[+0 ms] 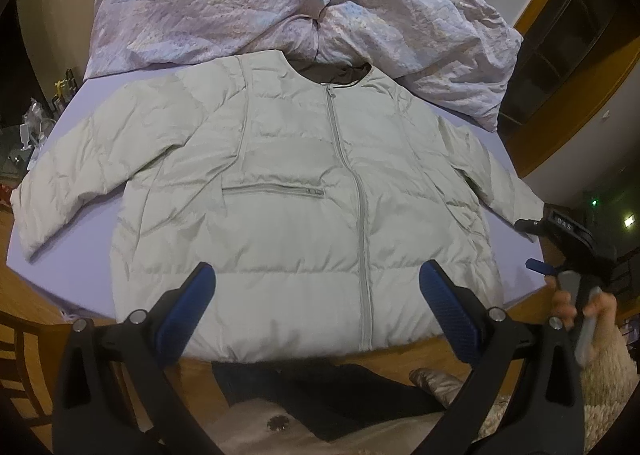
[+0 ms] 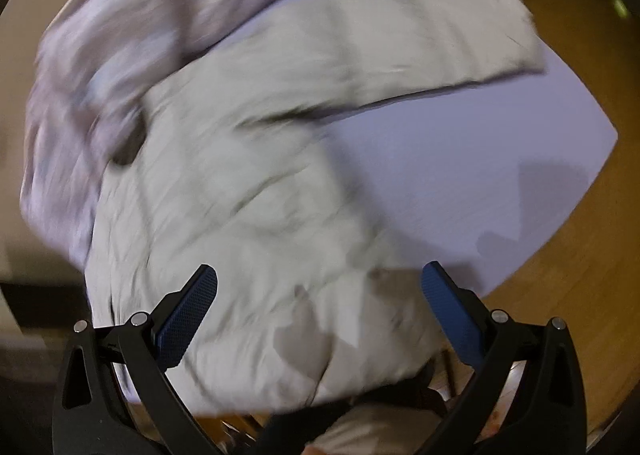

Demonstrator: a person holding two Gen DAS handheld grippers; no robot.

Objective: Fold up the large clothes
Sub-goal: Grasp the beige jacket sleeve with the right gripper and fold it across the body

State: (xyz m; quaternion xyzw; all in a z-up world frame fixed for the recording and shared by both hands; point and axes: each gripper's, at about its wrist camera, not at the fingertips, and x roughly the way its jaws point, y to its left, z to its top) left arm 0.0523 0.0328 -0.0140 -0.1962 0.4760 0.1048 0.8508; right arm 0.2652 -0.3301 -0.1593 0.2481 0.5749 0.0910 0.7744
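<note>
A pale grey-green puffer jacket (image 1: pixel 288 191) lies flat and zipped on a lavender table (image 1: pixel 80 123), both sleeves spread outward. My left gripper (image 1: pixel 316 287) is open and empty above the jacket's hem. My right gripper (image 1: pixel 536 251) shows at the right edge beside the jacket's right sleeve cuff, held by a hand. In the blurred right wrist view the jacket (image 2: pixel 248 195) fills the middle, its sleeve (image 2: pixel 420 35) stretches to the upper right, and the right gripper (image 2: pixel 318 291) is open and empty above the jacket's lower side.
A crumpled pink-lilac quilt (image 1: pixel 280 3) lies at the table's far side, touching the jacket's collar; it also shows in the right wrist view (image 2: pixel 120 35). Wood floor (image 2: pixel 568 295) surrounds the table. A dark garment (image 1: pixel 320 395) lies below the near edge. A chair (image 1: pixel 20 355) stands at the left.
</note>
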